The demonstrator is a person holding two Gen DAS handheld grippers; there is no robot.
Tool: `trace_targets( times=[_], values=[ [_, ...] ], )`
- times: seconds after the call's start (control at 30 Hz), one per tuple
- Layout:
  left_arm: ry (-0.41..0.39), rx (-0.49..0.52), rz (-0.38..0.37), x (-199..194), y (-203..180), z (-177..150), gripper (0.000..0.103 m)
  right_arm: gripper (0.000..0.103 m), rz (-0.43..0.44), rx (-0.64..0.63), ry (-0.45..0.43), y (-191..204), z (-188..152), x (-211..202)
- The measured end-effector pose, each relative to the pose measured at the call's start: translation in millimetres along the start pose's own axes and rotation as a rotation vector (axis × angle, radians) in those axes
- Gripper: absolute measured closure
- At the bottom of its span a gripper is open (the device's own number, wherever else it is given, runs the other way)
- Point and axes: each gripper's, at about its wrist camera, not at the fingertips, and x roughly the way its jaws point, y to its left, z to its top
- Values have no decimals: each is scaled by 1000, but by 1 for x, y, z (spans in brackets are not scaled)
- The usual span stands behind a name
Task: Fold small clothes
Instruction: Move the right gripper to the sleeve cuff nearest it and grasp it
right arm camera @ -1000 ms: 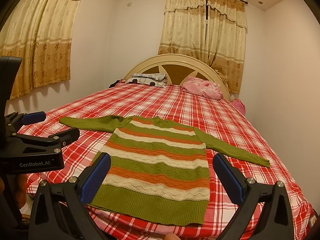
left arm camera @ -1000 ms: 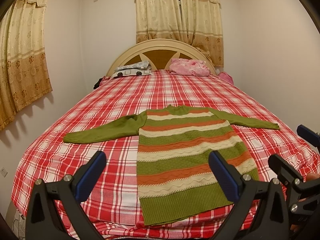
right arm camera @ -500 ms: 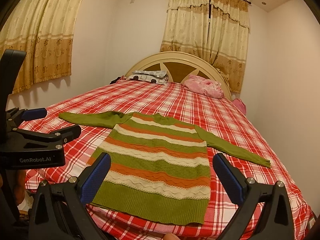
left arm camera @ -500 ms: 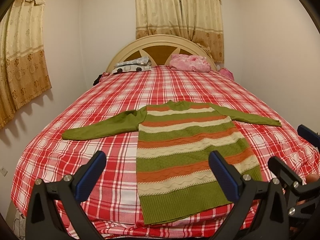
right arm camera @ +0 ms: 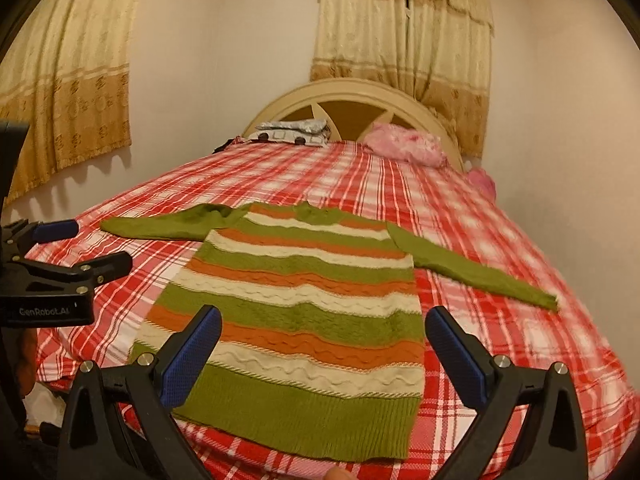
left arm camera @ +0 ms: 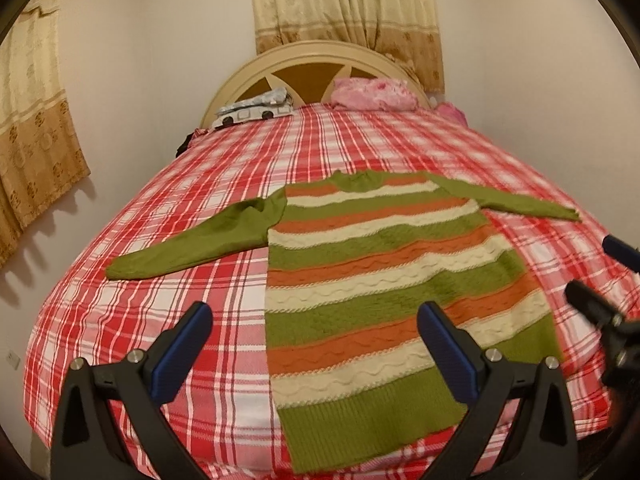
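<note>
A small knit sweater with green, orange and cream stripes lies flat on the bed, face up, both green sleeves spread out sideways. It also shows in the right wrist view. My left gripper is open and empty, hovering above the sweater's lower left part near the hem. My right gripper is open and empty, above the lower part of the sweater. The left gripper shows at the left edge of the right wrist view.
The bed has a red and white plaid cover and a cream headboard. A grey patterned pillow and a pink bundle lie at the head. Walls and curtains surround the bed on three sides.
Both grippers have moved forward and tilted down toward the sweater, which now fills more of both views. The sweater has not moved.
</note>
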Motion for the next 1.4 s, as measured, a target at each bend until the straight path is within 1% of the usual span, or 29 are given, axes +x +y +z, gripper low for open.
trace_targets(
  times=[0.1, 0.23, 0.33, 0.47, 0.5, 0.57, 0.73, 0.9, 1.0, 1.03, 1.13, 1.2, 1.27, 1.33, 1.4],
  values=[
    [28, 29, 10, 21, -3, 5, 0, 1, 6, 59, 26, -22, -4, 22],
    [42, 51, 17, 49, -5, 18, 0, 1, 12, 157, 103, -61, -9, 59],
    [39, 67, 28, 70, -9, 29, 0, 1, -23, 212, 133, -92, -11, 80],
    [2, 97, 54, 98, -17, 38, 0, 1, -66, 286, 173, -136, -11, 107],
    [12, 104, 59, 107, -19, 40, 0, 1, -77, 306, 186, -147, -12, 114],
    [31, 101, 45, 122, -21, 44, 0, 1, -103, 328, 205, -165, -12, 127],
    [44, 103, 32, 147, -27, 50, 0, 1, -144, 366, 240, -202, -11, 147],
    [61, 81, 17, 168, -29, 54, 0, 3, -184, 438, 250, -251, -6, 161],
    [67, 70, 13, 173, -29, 52, 0, 4, -220, 484, 248, -283, -3, 164],
    [65, 72, 15, 174, -30, 51, 0, 6, -237, 500, 245, -295, -2, 165],
    [57, 84, 28, 178, -32, 49, 0, 16, -273, 567, 255, -333, -5, 173],
    [53, 86, 34, 179, -32, 50, 0, 18, -282, 628, 270, -358, -11, 179],
    [47, 85, 34, 180, -33, 52, 0, 25, -297, 669, 276, -377, -15, 184],
    [41, 91, 37, 180, -33, 53, 0, 28, -328, 696, 283, -395, -19, 186],
    [39, 98, 36, 180, -34, 53, 0, 36, -331, 757, 284, -414, -25, 187]
  ],
)
